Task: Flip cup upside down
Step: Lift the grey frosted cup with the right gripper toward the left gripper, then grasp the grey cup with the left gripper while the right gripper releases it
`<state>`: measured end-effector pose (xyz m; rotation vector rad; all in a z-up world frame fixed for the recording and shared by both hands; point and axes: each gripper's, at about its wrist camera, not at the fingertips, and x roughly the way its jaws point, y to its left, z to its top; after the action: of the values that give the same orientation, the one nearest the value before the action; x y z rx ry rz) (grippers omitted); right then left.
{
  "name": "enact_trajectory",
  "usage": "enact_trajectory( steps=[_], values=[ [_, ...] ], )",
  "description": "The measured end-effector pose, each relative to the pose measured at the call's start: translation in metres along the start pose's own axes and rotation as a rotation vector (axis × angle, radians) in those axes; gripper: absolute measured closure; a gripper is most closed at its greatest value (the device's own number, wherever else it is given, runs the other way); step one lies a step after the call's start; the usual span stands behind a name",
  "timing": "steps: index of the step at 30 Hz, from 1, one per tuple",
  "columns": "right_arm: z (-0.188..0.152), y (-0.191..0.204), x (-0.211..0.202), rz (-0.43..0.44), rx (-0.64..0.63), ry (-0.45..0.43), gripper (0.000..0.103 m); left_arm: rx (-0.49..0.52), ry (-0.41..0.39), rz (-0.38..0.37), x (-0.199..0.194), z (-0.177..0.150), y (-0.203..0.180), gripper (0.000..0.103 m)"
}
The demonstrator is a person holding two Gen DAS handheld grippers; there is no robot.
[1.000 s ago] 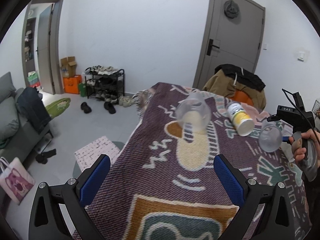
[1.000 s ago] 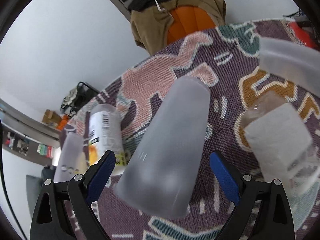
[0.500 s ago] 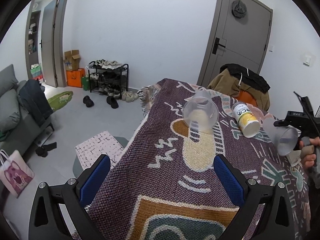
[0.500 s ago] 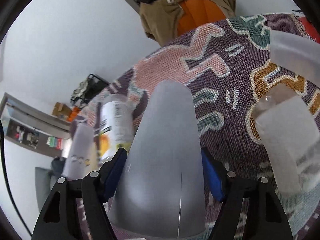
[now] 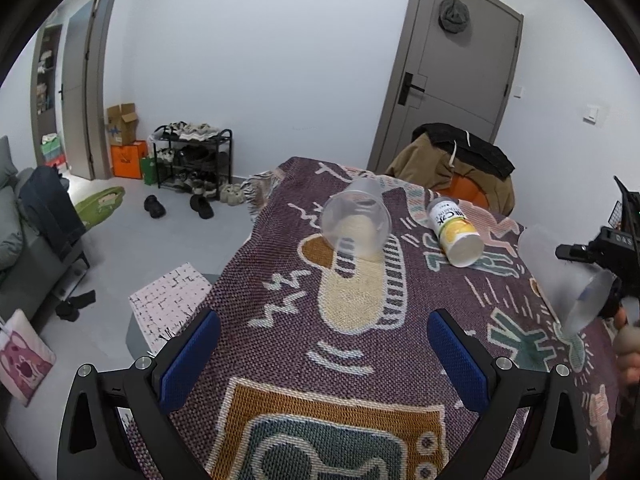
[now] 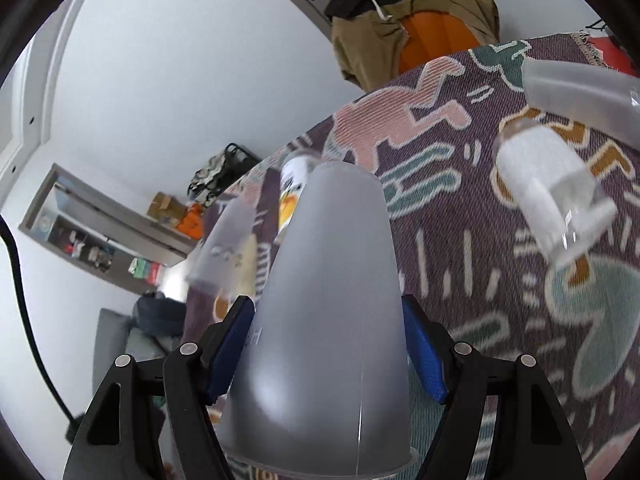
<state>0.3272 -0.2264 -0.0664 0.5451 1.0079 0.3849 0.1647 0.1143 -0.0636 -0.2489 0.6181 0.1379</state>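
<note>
Frosted translucent plastic cup (image 6: 320,320) sits pinched between the blue pads of the right claw (image 6: 326,346), lifted above the patterned woven counter (image 5: 360,360), its long axis running forward along the fingers, wide rim nearest the camera. The left claw (image 5: 324,358) hangs wide apart, empty. Farther off lie another clear cup (image 5: 356,224) and a yellow-labelled white bottle (image 5: 454,236).

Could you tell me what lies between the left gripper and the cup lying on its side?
Only bare blanket lies between the left gripper and the tipped cup, seen in the left wrist view.
</note>
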Motion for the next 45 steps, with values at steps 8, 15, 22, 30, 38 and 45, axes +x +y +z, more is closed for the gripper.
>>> enact_trajectory(
  steps=[8, 15, 22, 30, 38, 45],
  values=[
    [-0.042, 0.012, 0.001, 0.027, -0.073, 0.046, 0.029, 0.004, 0.026, 0.002, -0.002, -0.009, 0.004, 0.000],
    [-0.083, 0.015, 0.008, 0.041, -0.105, 0.090, 0.029, -0.037, 0.066, 0.005, -0.002, -0.019, 0.024, 0.000],
    [-0.114, 0.012, 0.014, 0.033, -0.121, 0.106, 0.029, -0.005, 0.092, -0.013, -0.004, -0.027, 0.024, 0.000],
    [-0.126, 0.001, 0.020, 0.061, -0.108, 0.134, 0.027, 0.021, 0.132, -0.126, 0.004, -0.014, 0.002, 0.000],
    [-0.125, -0.005, -0.019, 0.074, -0.143, 0.043, 0.003, 0.070, 0.163, -0.234, 0.015, 0.000, -0.049, 0.000],
    [-0.131, -0.027, -0.055, 0.052, -0.148, -0.052, 0.003, 0.112, 0.208, -0.282, 0.024, 0.004, -0.089, 0.000]
  ],
)
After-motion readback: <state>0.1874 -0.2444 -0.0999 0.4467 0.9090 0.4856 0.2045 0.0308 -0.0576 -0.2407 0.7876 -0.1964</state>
